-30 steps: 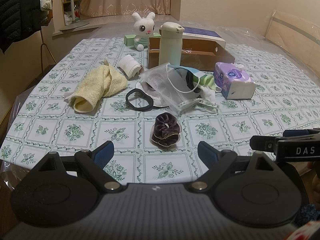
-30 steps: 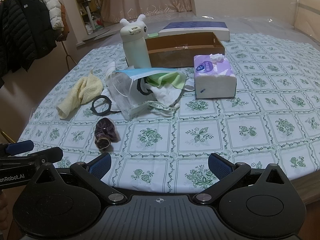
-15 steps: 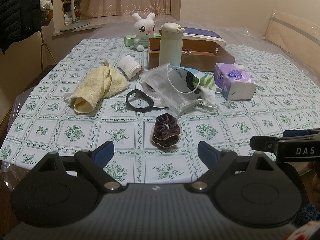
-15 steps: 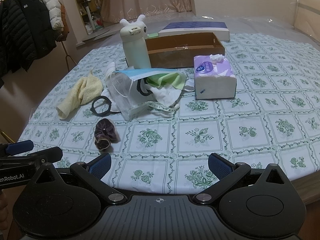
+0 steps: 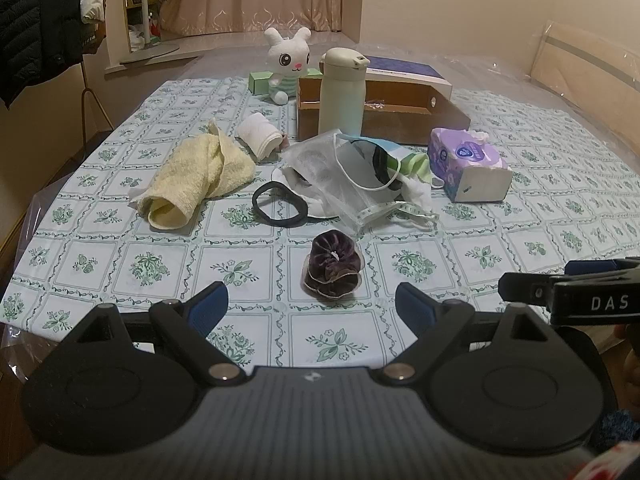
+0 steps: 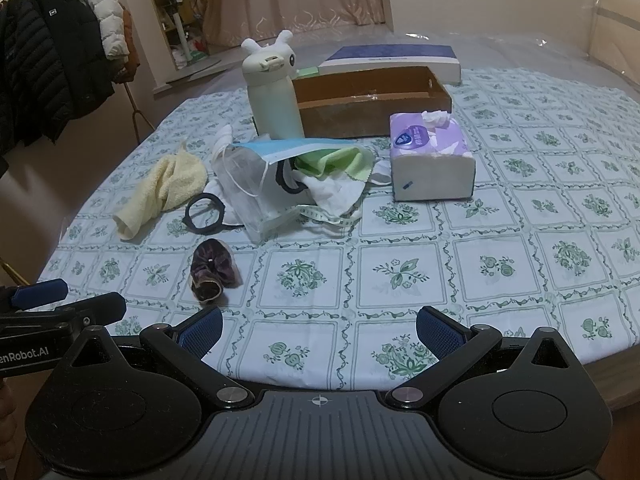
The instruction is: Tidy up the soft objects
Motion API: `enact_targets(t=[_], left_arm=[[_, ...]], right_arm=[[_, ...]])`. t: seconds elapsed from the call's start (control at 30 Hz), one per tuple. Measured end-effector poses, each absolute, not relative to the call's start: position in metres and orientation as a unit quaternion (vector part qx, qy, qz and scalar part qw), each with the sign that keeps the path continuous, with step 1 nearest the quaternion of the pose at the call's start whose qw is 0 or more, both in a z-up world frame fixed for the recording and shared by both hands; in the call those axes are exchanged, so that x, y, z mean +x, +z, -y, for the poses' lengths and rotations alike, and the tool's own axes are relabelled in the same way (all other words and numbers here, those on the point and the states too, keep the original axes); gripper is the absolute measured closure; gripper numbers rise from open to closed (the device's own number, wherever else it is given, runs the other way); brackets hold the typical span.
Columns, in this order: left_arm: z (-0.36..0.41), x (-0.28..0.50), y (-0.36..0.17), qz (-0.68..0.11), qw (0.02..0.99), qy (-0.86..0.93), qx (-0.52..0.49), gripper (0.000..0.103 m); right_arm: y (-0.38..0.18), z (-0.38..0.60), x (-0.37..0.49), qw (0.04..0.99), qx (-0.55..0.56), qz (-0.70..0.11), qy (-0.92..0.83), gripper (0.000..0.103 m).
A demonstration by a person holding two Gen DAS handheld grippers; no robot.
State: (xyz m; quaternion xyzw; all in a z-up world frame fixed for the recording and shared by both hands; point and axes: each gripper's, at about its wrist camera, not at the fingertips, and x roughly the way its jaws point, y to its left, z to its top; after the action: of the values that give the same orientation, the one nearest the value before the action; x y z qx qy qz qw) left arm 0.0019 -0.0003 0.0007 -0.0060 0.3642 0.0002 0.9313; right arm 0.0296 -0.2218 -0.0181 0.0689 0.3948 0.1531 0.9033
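A dark purple scrunchie (image 5: 334,265) lies on the tablecloth just ahead of my open, empty left gripper (image 5: 312,306); it also shows in the right wrist view (image 6: 212,270). Beyond it are a black hair band (image 5: 280,209), a yellow towel (image 5: 196,176), a rolled white cloth (image 5: 260,136), and a heap of a face mask, clear bag and green cloth (image 5: 360,172). A plush rabbit (image 5: 286,62) sits at the back. A brown cardboard box (image 6: 372,100) stands behind the heap. My right gripper (image 6: 318,328) is open and empty near the table's front edge.
A pale flask (image 5: 342,92) stands in front of the box. A purple tissue pack (image 6: 432,160) lies right of the heap. A blue-topped flat box (image 6: 394,58) is behind. Coats hang at the left (image 6: 52,68). The table's front edge (image 6: 600,364) is close to both grippers.
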Motion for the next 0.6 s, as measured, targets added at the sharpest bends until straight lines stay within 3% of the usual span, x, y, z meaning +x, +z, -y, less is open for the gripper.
enact_targets(t=[0.6], left_arm=[[-0.0002, 0.0043, 0.0004, -0.366, 0.930, 0.002, -0.007, 0.013]], right_arm=[[-0.0184, 0.2166, 0.0336, 0.902, 0.070, -0.394, 0.161, 0.000]])
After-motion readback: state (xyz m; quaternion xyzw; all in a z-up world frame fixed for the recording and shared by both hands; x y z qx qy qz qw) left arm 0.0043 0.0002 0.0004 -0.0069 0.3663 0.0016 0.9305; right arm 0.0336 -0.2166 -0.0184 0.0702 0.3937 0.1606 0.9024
